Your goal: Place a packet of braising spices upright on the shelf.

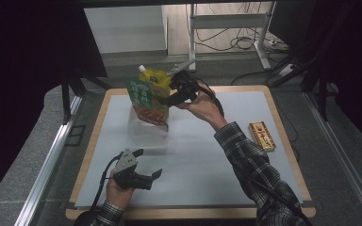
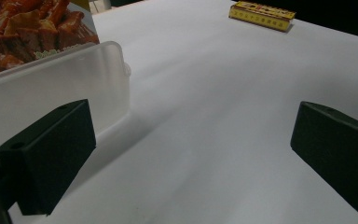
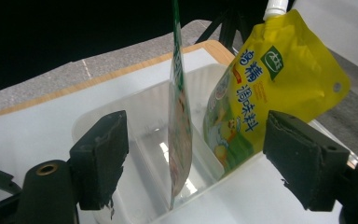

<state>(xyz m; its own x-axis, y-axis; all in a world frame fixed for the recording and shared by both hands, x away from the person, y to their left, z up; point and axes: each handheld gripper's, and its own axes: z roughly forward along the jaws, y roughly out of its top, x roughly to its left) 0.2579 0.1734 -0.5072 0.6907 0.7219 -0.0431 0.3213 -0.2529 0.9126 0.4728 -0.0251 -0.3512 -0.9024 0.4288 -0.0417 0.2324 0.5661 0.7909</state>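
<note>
Upper centre of the high view: my right gripper [image 1: 169, 100] hangs open over the clear plastic container [image 1: 147, 128], jaws wide apart, holding nothing. In the right gripper view the green flat pouch [image 3: 179, 126] stands on edge inside the container, between my jaws; the yellow spout pouch [image 3: 265, 88] leans in the container's far right corner. My left gripper [image 1: 148, 163], lower left, is open and empty above the surface [image 1: 207, 155], near the container's wall [image 2: 65, 79].
</note>
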